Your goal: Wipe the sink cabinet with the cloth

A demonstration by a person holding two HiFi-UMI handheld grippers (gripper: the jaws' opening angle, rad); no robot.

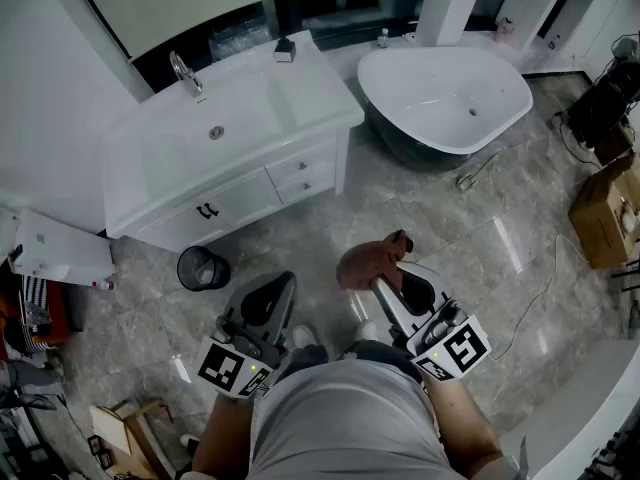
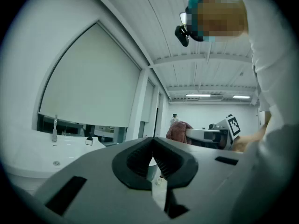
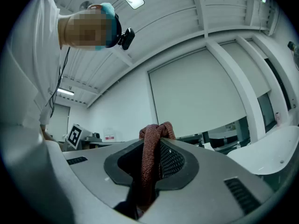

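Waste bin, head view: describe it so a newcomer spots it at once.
Find the white sink cabinet at upper left, then drop to the grey floor just in front of its black door handles. The waste bin stands there: small, round, dark, the only round dark thing beside the white cabinet.

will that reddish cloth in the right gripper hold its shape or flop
Probably floppy: the reddish-brown woven cloth bunches and folds between the right gripper's jaws. Likely light: one pinch carries it. Its coarse weave should grip, not slip.
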